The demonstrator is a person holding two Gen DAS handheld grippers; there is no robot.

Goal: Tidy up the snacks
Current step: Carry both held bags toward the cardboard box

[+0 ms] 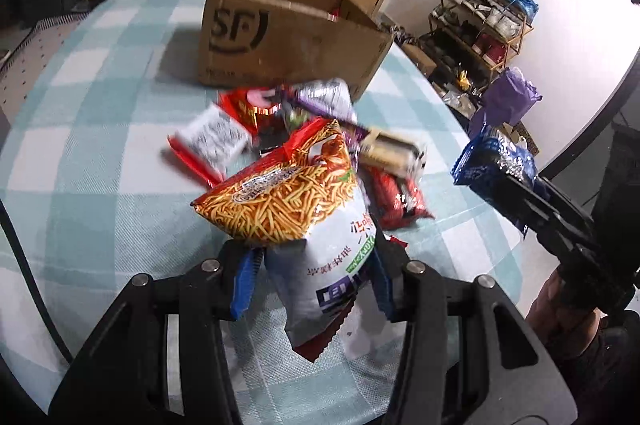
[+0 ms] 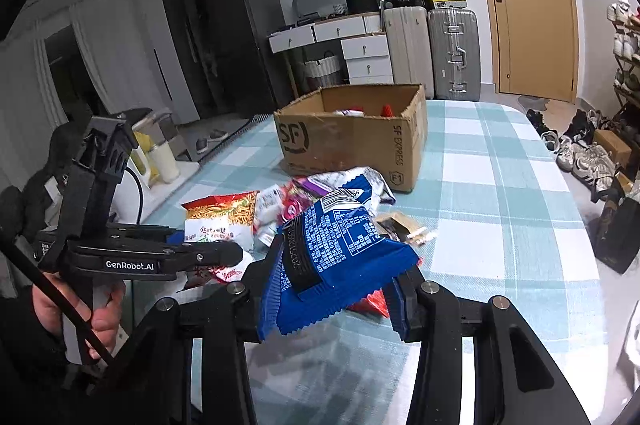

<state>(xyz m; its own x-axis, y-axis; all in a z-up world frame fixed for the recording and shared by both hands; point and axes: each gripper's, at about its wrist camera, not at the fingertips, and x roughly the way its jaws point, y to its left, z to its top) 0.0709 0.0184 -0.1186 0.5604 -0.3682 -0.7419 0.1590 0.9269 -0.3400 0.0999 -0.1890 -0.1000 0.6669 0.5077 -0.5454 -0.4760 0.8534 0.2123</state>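
Observation:
My left gripper (image 1: 316, 273) is shut on an orange and white noodle-snack bag (image 1: 296, 209) and holds it above the checked tablecloth; the bag also shows in the right wrist view (image 2: 224, 217). My right gripper (image 2: 332, 285) is shut on a blue snack bag (image 2: 336, 249), also seen from the left wrist view (image 1: 492, 161). A pile of loose snack packets (image 1: 280, 117) lies on the table before an open SF cardboard box (image 1: 288, 37), which also shows in the right wrist view (image 2: 352, 133) with a few items inside.
The table (image 2: 500, 185) has a light blue checked cloth. Suitcases (image 2: 452, 53) and white drawers (image 2: 364, 57) stand behind it by a wooden door. A shoe rack (image 1: 480, 21) and shoes sit to the right. A water jug (image 2: 156, 149) stands at the left.

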